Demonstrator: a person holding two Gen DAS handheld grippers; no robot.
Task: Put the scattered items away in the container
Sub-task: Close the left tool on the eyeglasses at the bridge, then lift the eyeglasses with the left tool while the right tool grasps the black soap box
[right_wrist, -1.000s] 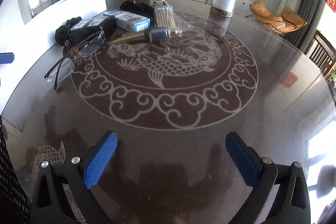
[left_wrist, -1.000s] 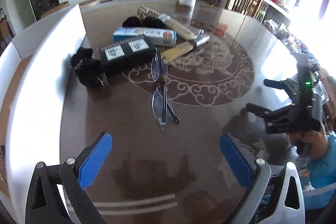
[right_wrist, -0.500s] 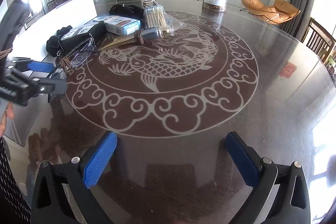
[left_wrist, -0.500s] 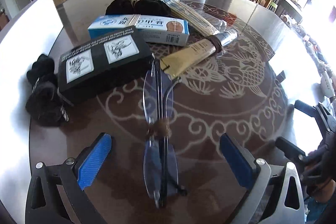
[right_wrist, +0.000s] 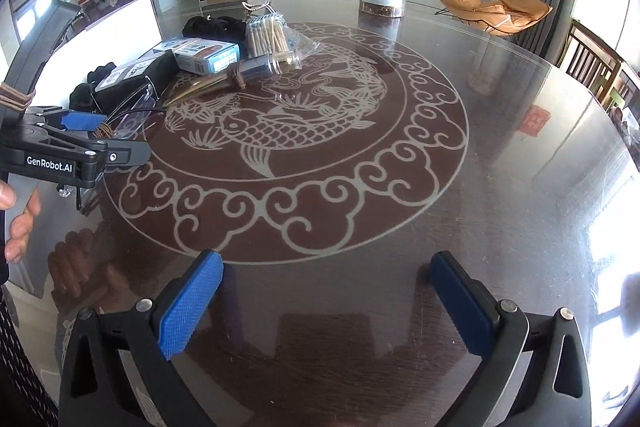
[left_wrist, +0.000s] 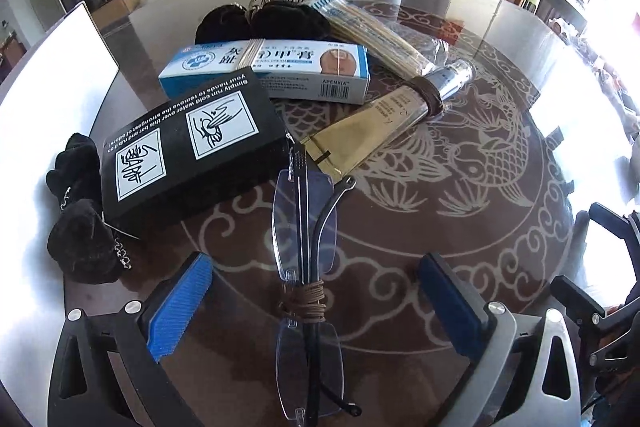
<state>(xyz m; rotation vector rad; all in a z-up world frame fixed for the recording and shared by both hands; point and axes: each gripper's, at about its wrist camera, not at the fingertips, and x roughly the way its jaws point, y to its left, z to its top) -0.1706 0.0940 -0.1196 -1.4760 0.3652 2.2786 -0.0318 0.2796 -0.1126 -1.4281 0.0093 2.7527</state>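
We have the left gripper spread wide astride the glasses near the table's left edge; next we'd close on their middle; right gripper idles, equally wide

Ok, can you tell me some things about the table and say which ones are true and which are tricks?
1. The glasses lie between the open fingers of the left gripper. True.
2. The right gripper is holding the gold tube. False: it is open, over bare table.
3. A brown cord is wrapped around the folded glasses. True.
4. The black box sits on top of the glasses. False: it lies beside them.
5. The blue and white box lies behind the black box. True.
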